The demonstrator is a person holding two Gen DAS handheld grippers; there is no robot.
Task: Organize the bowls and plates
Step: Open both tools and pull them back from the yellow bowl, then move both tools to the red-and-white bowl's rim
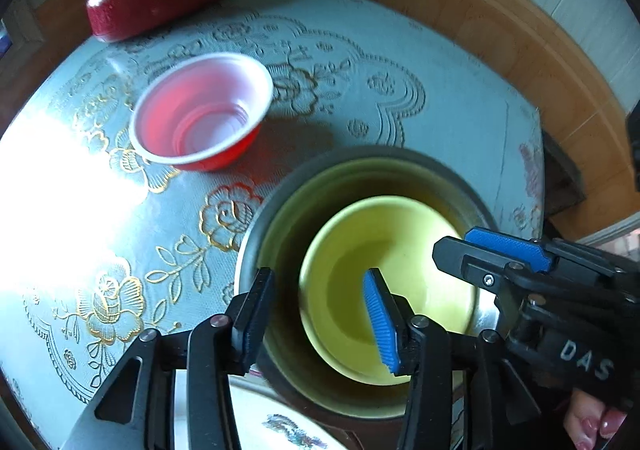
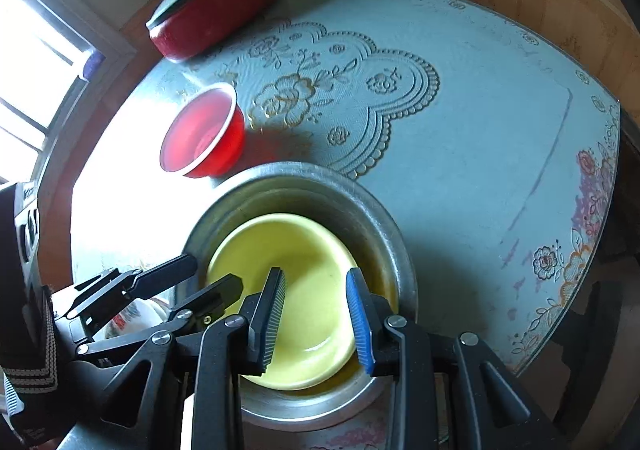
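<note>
The yellow bowl (image 2: 296,290), low in frame, looks glazed and slippery; pinch its rim. Both the left gripper (image 1: 320,314) and the right gripper (image 2: 318,314) hang spread, seemingly empty.

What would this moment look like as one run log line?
yellow bowl: nested in round metal basin | left gripper: open above it | right gripper: open | red plastic bowl: apart on table
</note>
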